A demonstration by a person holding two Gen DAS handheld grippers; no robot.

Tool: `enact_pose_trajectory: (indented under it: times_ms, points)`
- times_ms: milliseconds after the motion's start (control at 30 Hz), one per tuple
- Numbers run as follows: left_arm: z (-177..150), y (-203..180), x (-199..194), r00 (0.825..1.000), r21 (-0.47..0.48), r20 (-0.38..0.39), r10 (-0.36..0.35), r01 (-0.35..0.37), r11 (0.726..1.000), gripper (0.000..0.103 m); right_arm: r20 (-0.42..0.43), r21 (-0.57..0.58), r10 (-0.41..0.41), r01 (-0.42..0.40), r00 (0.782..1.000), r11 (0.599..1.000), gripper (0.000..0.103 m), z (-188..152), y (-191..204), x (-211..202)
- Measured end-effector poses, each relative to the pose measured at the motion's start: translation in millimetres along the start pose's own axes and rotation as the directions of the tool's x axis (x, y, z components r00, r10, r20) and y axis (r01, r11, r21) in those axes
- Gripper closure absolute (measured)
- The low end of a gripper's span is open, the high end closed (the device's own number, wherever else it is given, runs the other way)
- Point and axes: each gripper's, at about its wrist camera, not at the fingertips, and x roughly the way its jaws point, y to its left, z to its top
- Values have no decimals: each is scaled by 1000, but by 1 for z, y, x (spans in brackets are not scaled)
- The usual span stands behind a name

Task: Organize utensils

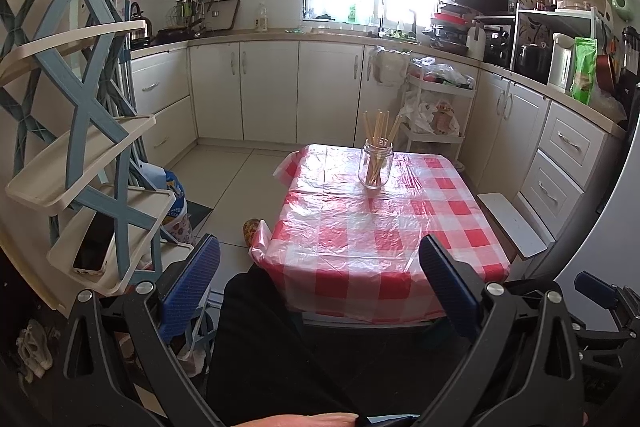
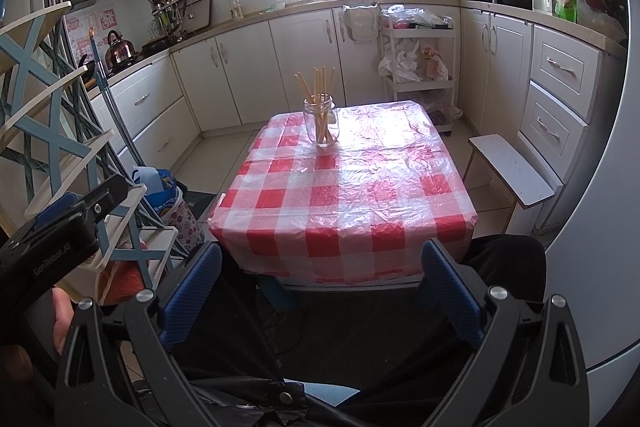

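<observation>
While the blue-and-cream shelf rack (image 1: 80, 131) fills the left edge of the left wrist view, a phone (image 1: 94, 245) lies on one of its lower trays, and beside it the left gripper (image 1: 320, 259) is held back from the table with its blue-padded fingers spread wide and nothing between them. Further right stands the table under a red-and-white checked cloth (image 1: 380, 227), and on its far half a clear glass jar (image 1: 375, 167) stands upright holding a bunch of wooden chopsticks (image 1: 378, 131) that lean apart at the top. A white stool (image 1: 512, 223) sits just off the table's right side. From the right wrist view the right gripper (image 2: 322, 263) is likewise spread and empty, low at the table's near edge, well apart from the jar
</observation>
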Motion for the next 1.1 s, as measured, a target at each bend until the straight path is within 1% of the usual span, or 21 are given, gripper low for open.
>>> enact_pose_trajectory:
  times_ms: [1033, 1100]
  points:
    - [0, 2, 1, 1000, 1, -8, 5, -5, 1000, 7, 0, -1, -1, 1, 1000, 1000, 7, -2, 1, 0]
    - [-1, 5, 0, 1000, -7, 6, 11, -11, 1000, 7, 0, -1, -1, 1, 1000, 1000, 7, -2, 2, 0]
